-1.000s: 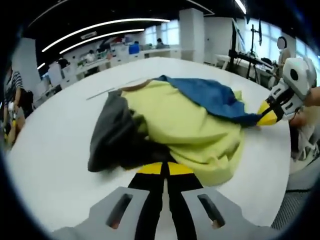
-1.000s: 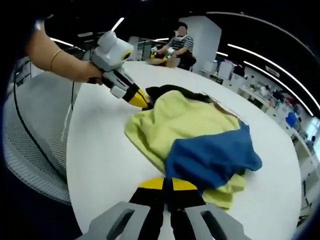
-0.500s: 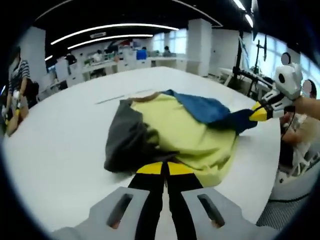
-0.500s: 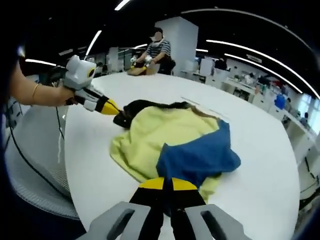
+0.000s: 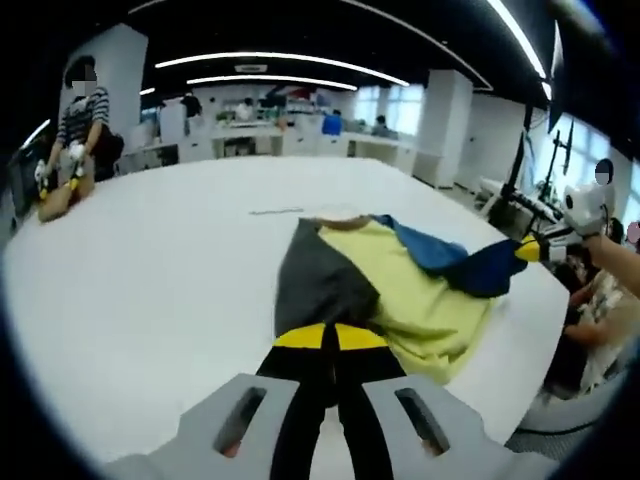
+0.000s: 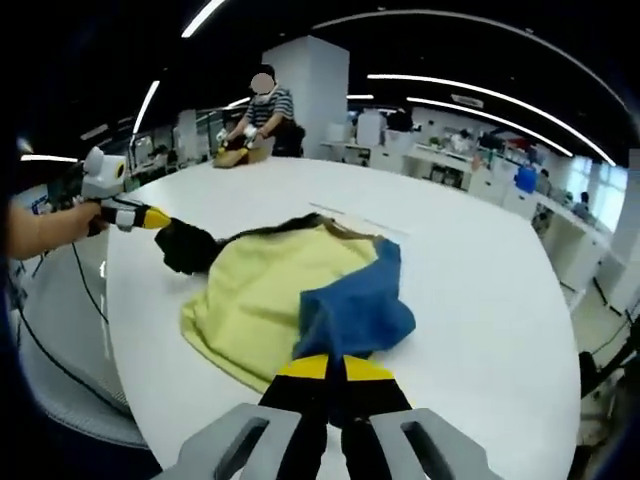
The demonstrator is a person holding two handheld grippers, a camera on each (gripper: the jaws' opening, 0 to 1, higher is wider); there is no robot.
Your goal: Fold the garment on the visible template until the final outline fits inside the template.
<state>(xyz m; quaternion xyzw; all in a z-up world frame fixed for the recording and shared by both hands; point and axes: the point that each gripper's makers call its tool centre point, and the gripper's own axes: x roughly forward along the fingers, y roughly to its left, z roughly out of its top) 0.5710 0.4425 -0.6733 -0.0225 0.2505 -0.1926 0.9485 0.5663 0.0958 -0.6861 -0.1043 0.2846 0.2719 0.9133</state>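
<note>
Left gripper view: left gripper (image 5: 325, 337) bottom centre, jaws clamped on grey part of garment (image 5: 400, 285), which lies centre-right on white table (image 5: 150, 290). Right gripper (image 5: 530, 249) at right edge grips blue part.

Right gripper view: right gripper (image 6: 328, 368) pinches blue fabric, garment (image 6: 270, 290) mid-frame; left gripper (image 6: 150, 217) upper left holds dark end.

You are working at a wide white bench (image 5: 150, 270), and a person in a striped top (image 6: 265, 100) is sitting at its far edge, handling something brown (image 6: 235, 152). Behind them a white pillar (image 6: 310, 85) is standing, and long ceiling light strips (image 5: 280, 60) are glowing overhead. Desks with office clutter (image 6: 470, 165) are lining the background, and a blue object (image 6: 525, 178) is sitting among them.
</note>
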